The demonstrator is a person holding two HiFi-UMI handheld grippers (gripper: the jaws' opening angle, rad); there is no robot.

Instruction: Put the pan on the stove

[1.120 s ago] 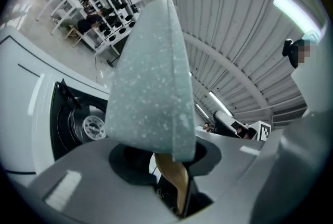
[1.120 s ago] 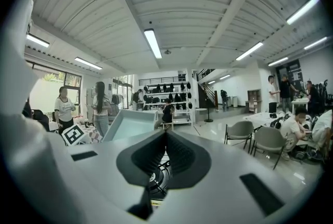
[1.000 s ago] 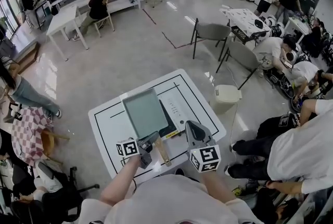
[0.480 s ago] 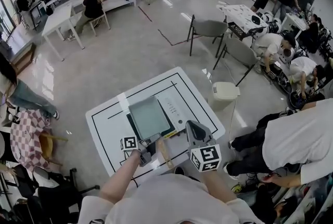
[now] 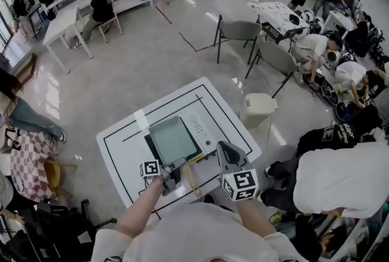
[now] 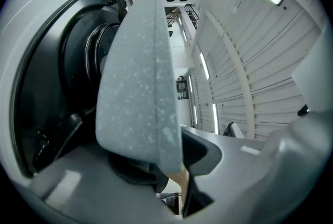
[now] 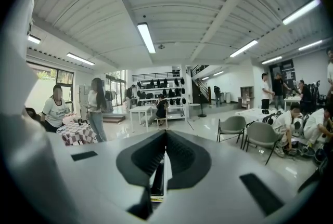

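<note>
Head view shows 1 grey pan (image 5: 172,139) over the 1 stove (image 5: 204,127) on the 1 white table (image 5: 121,151), its wooden handle (image 5: 189,179) pinched by the left gripper (image 5: 174,172), while the right gripper (image 5: 225,151) hovers alongside, its 2 jaws closed on nothing.

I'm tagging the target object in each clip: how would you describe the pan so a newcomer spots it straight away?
Look at the white table with black lines, right below the head camera. Over the black-and-white stove at its middle is the pan: square, pale grey-green, speckled. Its wooden handle, gripped by the left gripper, is the only wood on the table.
</note>
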